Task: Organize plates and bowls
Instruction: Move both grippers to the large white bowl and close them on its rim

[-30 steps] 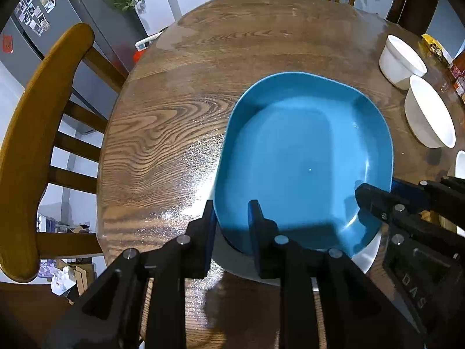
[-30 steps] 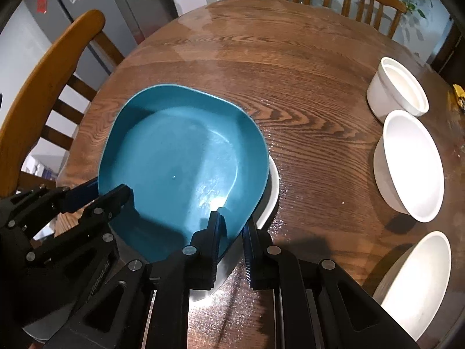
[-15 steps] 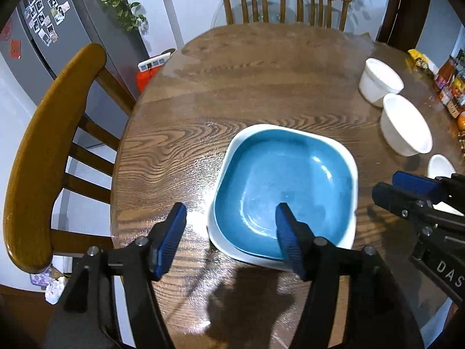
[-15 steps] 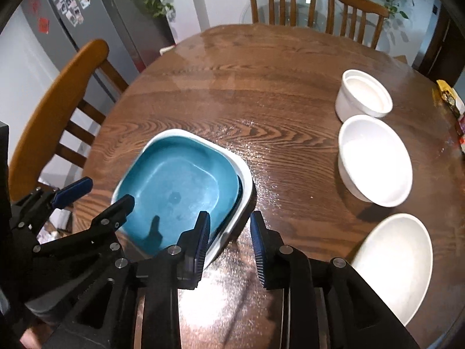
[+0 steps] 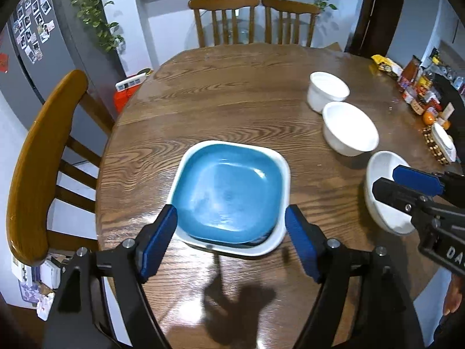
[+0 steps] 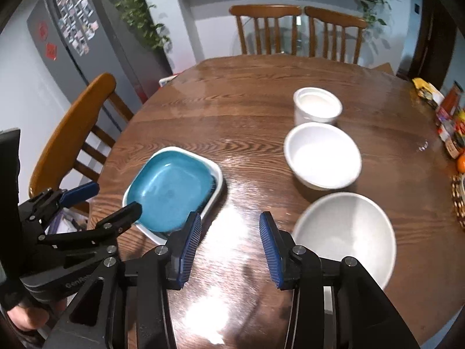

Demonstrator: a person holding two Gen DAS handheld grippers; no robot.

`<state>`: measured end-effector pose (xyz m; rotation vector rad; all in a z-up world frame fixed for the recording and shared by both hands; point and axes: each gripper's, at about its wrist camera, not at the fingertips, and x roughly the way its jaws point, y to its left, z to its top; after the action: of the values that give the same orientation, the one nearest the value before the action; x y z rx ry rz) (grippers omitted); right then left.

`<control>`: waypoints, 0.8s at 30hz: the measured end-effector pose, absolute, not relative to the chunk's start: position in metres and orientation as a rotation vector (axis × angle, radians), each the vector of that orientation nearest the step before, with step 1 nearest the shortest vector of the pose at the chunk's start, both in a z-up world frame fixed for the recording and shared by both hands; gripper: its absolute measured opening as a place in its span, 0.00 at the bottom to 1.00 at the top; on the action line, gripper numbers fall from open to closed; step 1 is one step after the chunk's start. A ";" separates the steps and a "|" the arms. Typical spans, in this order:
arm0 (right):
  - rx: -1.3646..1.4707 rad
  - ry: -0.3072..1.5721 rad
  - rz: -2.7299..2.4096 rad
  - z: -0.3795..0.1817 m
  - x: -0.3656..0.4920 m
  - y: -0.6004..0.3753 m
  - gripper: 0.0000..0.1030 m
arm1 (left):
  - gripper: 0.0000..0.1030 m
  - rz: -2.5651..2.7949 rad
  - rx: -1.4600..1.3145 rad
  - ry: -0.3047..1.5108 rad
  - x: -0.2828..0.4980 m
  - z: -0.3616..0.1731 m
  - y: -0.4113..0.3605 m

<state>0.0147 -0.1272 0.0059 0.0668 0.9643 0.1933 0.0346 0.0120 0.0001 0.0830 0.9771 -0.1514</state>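
A square blue plate [image 5: 228, 192] [image 6: 171, 190] lies nested in a larger white plate [image 5: 283, 163] [image 6: 216, 171] on the round wooden table [image 5: 221, 101]. My left gripper [image 5: 231, 241] hovers above its near edge, jaws opening wide, nothing between them. My right gripper [image 6: 229, 250] hangs over bare table right of the plates, jaws opening and empty. Three white bowls stand to the right: a small deep bowl [image 5: 328, 90] [image 6: 316, 107], a middle bowl [image 5: 350, 128] [image 6: 322, 154] and a near wide bowl [image 5: 383, 195] [image 6: 345, 232].
Wooden chairs stand at the left [image 5: 37, 157] and at the far side [image 5: 223, 20]. Jars, packets and oranges [image 5: 427, 96] crowd the table's right edge. A grey fridge [image 5: 32, 46] stands at the left, a shelf on the back wall.
Both grippers let go of the blue plate, which now rests in the white plate. They rose and pulled back, and their jaws spread apart.
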 end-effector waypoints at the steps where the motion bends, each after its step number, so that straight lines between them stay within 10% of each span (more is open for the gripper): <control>1: 0.077 0.962 0.180 0.006 0.013 -0.135 0.41 | 0.75 -0.164 0.082 0.977 0.033 0.002 0.008; 24: 0.263 1.036 -0.109 -0.037 -0.001 -0.287 0.41 | 0.75 -0.359 0.064 1.089 0.041 -0.032 -0.102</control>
<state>-0.0009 -0.2867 -0.0369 0.2629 1.0363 -0.1095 0.0407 -0.1016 -0.0317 0.0644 1.0891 -0.3595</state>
